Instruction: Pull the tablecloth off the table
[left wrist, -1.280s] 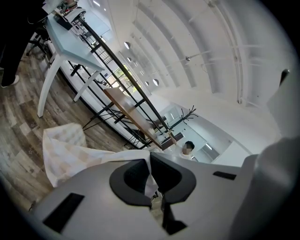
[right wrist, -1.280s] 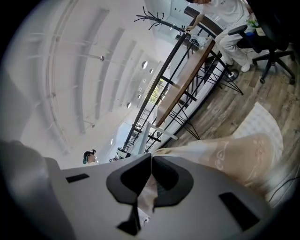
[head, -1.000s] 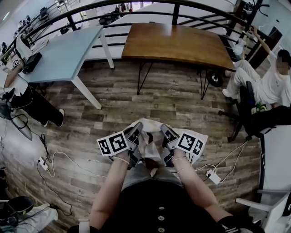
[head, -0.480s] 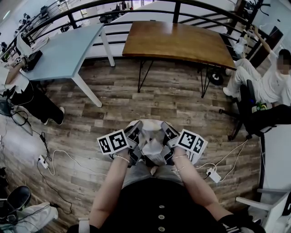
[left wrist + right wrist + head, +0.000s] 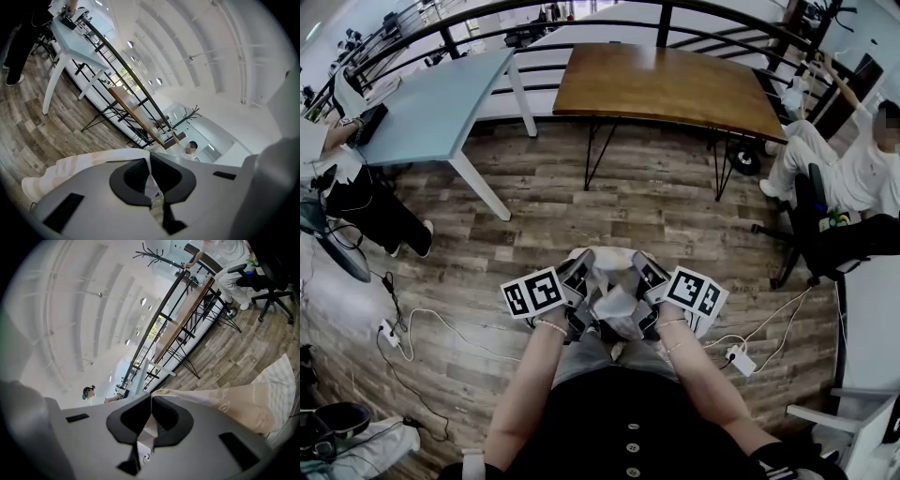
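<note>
The white tablecloth (image 5: pixel 614 298) hangs bunched between my two grippers, close to the person's body above the wooden floor. My left gripper (image 5: pixel 579 274) is shut on a fold of it; the jaws meet on the cloth (image 5: pixel 84 161) in the left gripper view (image 5: pixel 149 174). My right gripper (image 5: pixel 645 276) is shut on another fold, with the pale patterned cloth (image 5: pixel 229 401) trailing off to the right of its jaws (image 5: pixel 151 414). The brown wooden table (image 5: pixel 666 84) stands bare on the far side of the floor.
A light blue table (image 5: pixel 431 105) stands at the far left. One person sits at the right (image 5: pixel 848 169) beside a black office chair (image 5: pixel 825 239); another is at the left edge (image 5: pixel 356 202). Cables and power strips (image 5: pixel 739 362) lie on the floor.
Both grippers have kept their place. The bunched cloth between them has drawn in a little on the right side. The person at the left edge has shifted.
</note>
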Tool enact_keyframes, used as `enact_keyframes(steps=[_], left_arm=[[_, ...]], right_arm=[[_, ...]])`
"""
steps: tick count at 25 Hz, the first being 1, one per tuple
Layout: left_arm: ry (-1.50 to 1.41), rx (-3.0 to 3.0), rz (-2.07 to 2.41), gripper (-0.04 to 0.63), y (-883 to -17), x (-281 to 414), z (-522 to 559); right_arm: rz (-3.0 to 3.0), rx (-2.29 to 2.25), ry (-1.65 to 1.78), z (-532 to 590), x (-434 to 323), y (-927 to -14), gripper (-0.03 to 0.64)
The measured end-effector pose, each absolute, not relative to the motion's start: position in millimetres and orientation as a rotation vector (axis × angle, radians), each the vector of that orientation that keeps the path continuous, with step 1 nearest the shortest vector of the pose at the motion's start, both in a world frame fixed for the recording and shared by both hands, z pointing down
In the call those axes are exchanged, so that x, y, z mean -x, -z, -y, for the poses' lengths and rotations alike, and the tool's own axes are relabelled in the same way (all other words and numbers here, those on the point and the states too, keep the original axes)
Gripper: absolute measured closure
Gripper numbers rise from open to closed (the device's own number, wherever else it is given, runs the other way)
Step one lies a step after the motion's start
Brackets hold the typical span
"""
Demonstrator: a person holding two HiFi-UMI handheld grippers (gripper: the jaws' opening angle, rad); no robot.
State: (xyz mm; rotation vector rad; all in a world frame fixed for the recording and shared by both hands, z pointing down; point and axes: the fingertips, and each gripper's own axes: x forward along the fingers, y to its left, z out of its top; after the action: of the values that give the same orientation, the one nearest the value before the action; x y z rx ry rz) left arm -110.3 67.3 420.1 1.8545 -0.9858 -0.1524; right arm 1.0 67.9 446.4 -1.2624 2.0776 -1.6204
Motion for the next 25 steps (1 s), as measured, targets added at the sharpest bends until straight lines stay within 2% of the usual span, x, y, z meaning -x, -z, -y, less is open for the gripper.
enact_keyframes(steps=[25], left_arm=[[0.161,-1.855,0.985,0.578,-418.3,109.7,-68.8]], right_arm=[[-2.060,1.258,1.638,-71.2,-0.9,-447.8,0.588]])
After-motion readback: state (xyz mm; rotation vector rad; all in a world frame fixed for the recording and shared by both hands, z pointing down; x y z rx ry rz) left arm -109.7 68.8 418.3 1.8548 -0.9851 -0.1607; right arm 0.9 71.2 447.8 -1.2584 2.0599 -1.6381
